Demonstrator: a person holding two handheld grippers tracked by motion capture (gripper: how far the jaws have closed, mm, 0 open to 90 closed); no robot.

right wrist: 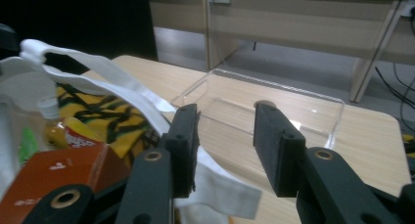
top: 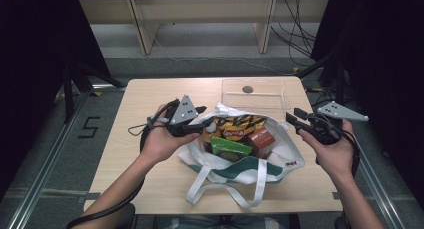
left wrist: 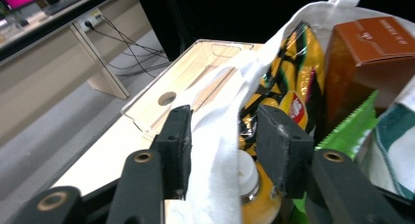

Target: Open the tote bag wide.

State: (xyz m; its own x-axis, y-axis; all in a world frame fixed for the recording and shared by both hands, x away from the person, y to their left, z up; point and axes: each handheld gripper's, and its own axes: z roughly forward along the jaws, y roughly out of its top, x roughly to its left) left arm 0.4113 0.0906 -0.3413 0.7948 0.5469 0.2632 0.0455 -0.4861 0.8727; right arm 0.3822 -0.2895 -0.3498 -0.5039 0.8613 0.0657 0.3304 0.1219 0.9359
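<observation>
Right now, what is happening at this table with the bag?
A person holds a gripper in each hand at the mouth of a white tote bag. The bag's rim lies between the left gripper's jaws. The right gripper is open beside the other edge. Inside are a yellow chip bag, a brown box and a green packet.

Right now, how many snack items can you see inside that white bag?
4 visible: yellow chip bag at the back, brown box right, green packet in front, bottle beside the left gripper's jaws. More may be hidden underneath.
</observation>
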